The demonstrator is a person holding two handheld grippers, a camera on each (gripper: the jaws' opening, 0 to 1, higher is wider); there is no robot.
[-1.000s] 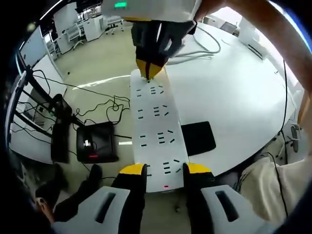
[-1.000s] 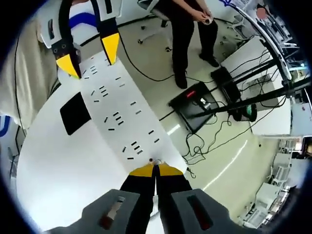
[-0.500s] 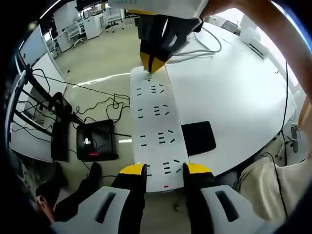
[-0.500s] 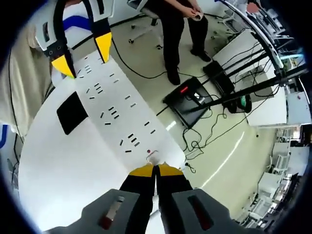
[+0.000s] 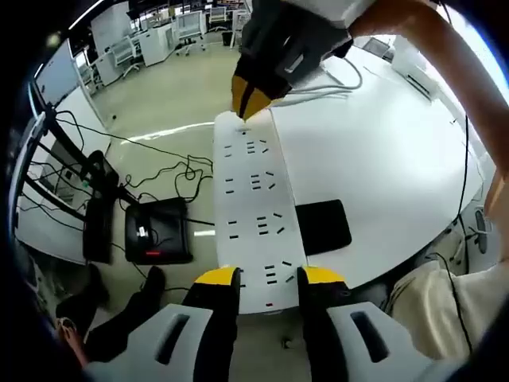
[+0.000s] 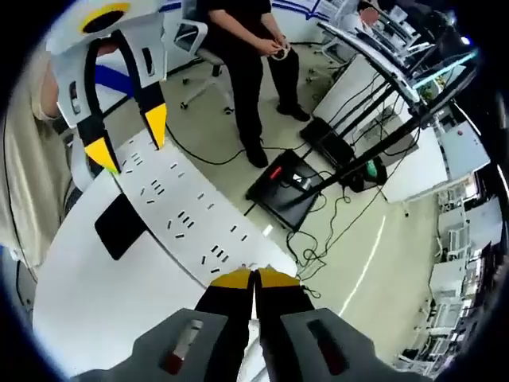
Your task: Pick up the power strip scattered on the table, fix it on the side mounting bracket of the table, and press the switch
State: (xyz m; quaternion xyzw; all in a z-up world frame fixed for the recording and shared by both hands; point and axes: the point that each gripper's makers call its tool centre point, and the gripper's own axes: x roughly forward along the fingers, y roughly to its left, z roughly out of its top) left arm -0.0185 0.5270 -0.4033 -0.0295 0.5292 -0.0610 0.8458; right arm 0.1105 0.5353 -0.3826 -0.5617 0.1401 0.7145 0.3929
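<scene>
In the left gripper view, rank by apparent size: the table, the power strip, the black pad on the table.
1. table
2. power strip
3. black pad

The strip lies nearer the camera, but the order looks clear.

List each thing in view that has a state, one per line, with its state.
power strip: lying along the table edge, held at its near end, nothing plugged in.
left gripper: jaws closed on the strip's near end.
right gripper: shut, tips at the strip's far end.
black pad: flat on the table, beside the strip.
white table: bearing the strip and pad.
black floor unit: on the floor, red light on.
</scene>
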